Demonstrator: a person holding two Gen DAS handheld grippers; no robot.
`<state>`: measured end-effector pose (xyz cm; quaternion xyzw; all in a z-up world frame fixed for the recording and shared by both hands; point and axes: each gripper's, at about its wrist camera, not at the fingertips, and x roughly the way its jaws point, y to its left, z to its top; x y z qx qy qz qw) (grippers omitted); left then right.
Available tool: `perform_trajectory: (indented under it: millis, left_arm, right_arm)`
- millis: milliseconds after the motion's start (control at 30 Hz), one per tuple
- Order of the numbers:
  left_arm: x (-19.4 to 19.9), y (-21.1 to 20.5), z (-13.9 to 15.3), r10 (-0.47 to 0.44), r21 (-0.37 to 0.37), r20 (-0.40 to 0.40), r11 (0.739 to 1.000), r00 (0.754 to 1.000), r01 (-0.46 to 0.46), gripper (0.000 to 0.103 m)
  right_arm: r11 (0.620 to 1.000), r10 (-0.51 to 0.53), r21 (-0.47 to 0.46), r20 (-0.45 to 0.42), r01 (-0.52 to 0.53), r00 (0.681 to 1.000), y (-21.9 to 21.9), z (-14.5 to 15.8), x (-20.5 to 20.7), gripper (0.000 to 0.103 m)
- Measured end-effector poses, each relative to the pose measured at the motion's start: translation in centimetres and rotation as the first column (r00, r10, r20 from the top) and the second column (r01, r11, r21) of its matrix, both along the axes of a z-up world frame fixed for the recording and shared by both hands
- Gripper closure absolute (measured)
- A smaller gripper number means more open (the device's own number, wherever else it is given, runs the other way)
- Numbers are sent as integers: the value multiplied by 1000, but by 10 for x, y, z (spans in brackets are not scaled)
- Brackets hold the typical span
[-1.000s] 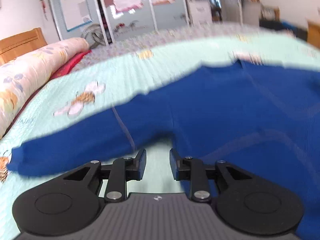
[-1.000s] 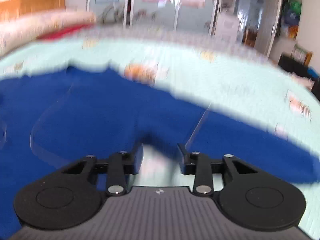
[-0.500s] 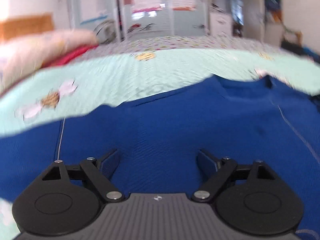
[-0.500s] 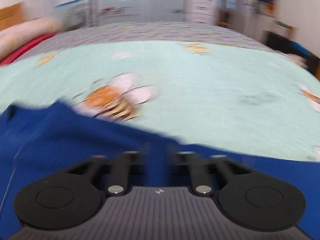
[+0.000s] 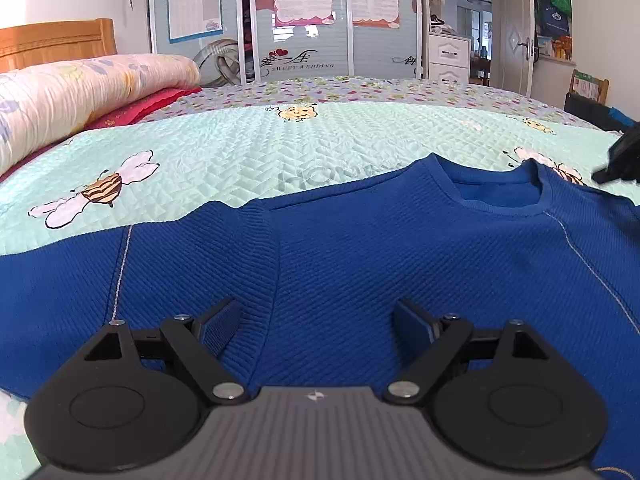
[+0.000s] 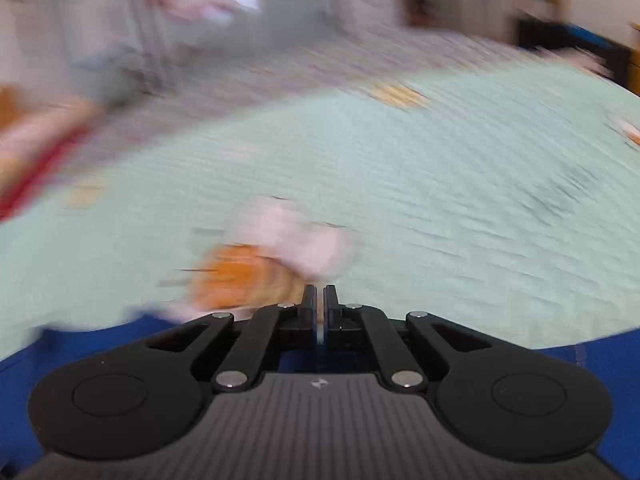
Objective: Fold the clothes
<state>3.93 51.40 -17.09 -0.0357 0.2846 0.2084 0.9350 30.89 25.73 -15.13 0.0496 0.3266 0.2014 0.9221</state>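
Note:
A blue knit sweater (image 5: 400,264) lies front up on the bed, its round collar (image 5: 496,196) at the far side. One sleeve with a ribbed band (image 5: 260,272) lies across its left part. My left gripper (image 5: 316,324) hovers low over the sweater's body, open wide with nothing between its fingers. The right gripper (image 5: 624,156) shows as a dark shape at the sweater's right shoulder. In the blurred right wrist view, my right gripper (image 6: 320,296) is shut at the sweater's edge, and blue sweater fabric (image 6: 80,344) spreads away below it on both sides.
A mint quilted bedspread (image 5: 320,148) with bee prints covers the bed. A rolled cream quilt (image 5: 80,84) and a wooden headboard (image 5: 52,40) sit at the left. Wardrobe doors (image 5: 304,20) stand behind the bed, and a white cabinet (image 5: 448,56) stands at the back right.
My left gripper opened wide and moved from the sleeve's lower edge onto the sweater's body. My right gripper moved to the sweater's far edge and shut there; its view is swinging.

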Motion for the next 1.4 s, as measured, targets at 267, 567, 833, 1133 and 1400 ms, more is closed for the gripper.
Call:
perform_trajectory:
  millis: [267, 567, 833, 1133, 1400]
  left_arm:
    - [1, -7, 5, -11, 16, 3, 1000, 1000, 11, 15]
    - [31, -46, 36, -123, 151, 42, 982, 992, 115, 31]
    - [123, -15, 16, -205, 207, -178, 948, 962, 240, 69]
    - [82, 47, 61, -39, 75, -27, 996, 999, 41, 89]
    - [127, 6, 13, -130, 272, -177, 946, 975, 176, 71]
  right_arm:
    - [982, 123, -157, 131, -102, 984, 31, -34, -47, 82]
    - [991, 14, -133, 182, 10, 983, 18, -35, -51, 54]
    - [992, 14, -130, 169, 8, 986, 17, -37, -46, 54]
    - [989, 17, -145, 175, 9, 984, 19, -38, -46, 54]
    - [990, 17, -143, 170, 7, 985, 19, -37, -45, 54]
